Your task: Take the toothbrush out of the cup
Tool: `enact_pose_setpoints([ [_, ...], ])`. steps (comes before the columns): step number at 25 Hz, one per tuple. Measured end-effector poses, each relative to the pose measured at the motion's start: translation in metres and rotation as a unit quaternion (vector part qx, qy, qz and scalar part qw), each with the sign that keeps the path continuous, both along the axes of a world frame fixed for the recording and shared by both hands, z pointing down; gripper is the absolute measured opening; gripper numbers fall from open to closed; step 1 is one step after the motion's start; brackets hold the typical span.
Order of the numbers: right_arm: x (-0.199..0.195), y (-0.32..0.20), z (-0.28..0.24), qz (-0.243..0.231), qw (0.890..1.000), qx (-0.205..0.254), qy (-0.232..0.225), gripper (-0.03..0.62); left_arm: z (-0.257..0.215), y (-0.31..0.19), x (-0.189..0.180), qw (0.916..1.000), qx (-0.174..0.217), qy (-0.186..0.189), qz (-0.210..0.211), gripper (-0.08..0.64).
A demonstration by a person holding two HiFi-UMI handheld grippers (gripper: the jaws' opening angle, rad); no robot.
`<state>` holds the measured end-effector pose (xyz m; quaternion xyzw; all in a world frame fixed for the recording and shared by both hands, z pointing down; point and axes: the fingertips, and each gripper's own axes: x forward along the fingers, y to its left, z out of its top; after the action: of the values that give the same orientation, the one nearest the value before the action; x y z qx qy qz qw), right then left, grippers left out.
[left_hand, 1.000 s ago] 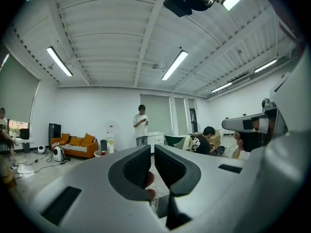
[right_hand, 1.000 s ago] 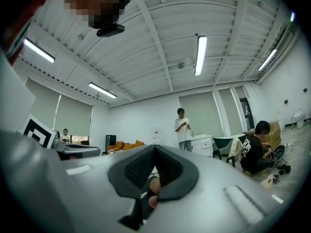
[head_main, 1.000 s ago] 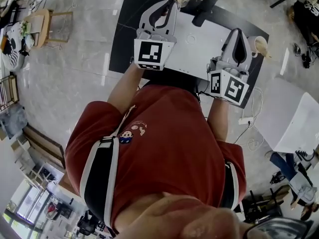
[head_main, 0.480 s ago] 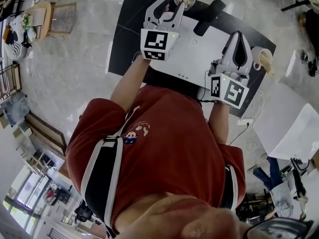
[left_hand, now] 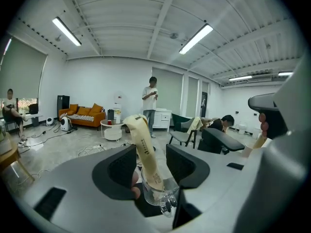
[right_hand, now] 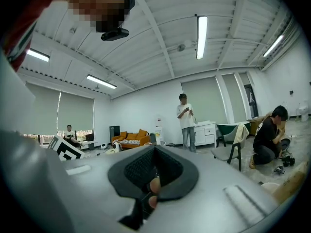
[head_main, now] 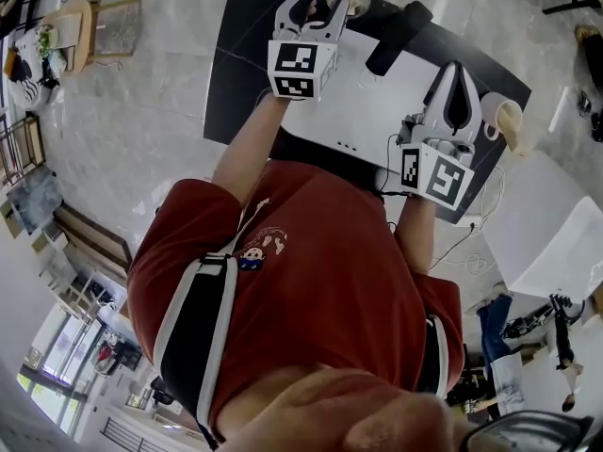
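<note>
My left gripper (left_hand: 150, 165) is opening its jaws. The toothbrush (left_hand: 145, 149) stands between them, not pinched, its foot in the clear cup (left_hand: 160, 198) just below the pads. A cream wrapper hides its bristles. It stands nearly upright, top leaning toward my left jaw. My right gripper (right_hand: 154, 166), pressed together and empty, is well apart.

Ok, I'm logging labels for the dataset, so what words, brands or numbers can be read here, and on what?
Toothbrush wrapper: dark print down its length, too blurred to read.
Red shirt: small marks by the cartoon figure, too small to read.
Marker cubes: black-and-white square patterns only, no words.
Nothing else carries legible text.
</note>
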<state>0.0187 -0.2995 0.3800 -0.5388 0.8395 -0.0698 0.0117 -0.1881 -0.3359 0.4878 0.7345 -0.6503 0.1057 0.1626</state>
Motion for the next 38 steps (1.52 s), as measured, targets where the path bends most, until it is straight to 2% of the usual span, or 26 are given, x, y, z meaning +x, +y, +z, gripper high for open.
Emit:
enact_pose_setpoints([
  [7, -0.003, -0.007, 0.010, 0.001, 1.000, -0.008, 0.011, 0.009, 0.016, -0.016, -0.001, 1.0000, -0.008, 0.003, 0.001, 0.181],
  [13, -0.004, -0.008, 0.014, 0.003, 1.000, -0.013, 0.019, 0.011, 0.015, -0.022, -0.006, 1.0000, 0.003, -0.002, -0.008, 0.176],
  [20, -0.005, -0.007, 0.014, 0.006, 1.000, -0.012, 0.020, 0.011, 0.013, -0.020, -0.007, 0.9996, 0.014, -0.018, -0.013, 0.091],
  [38, -0.010, 0.011, -0.011, 0.005, 1.000, 0.023, 0.020, 0.009, -0.039, 0.004, 0.011, 0.9951, 0.091, -0.036, 0.014, 0.066],
])
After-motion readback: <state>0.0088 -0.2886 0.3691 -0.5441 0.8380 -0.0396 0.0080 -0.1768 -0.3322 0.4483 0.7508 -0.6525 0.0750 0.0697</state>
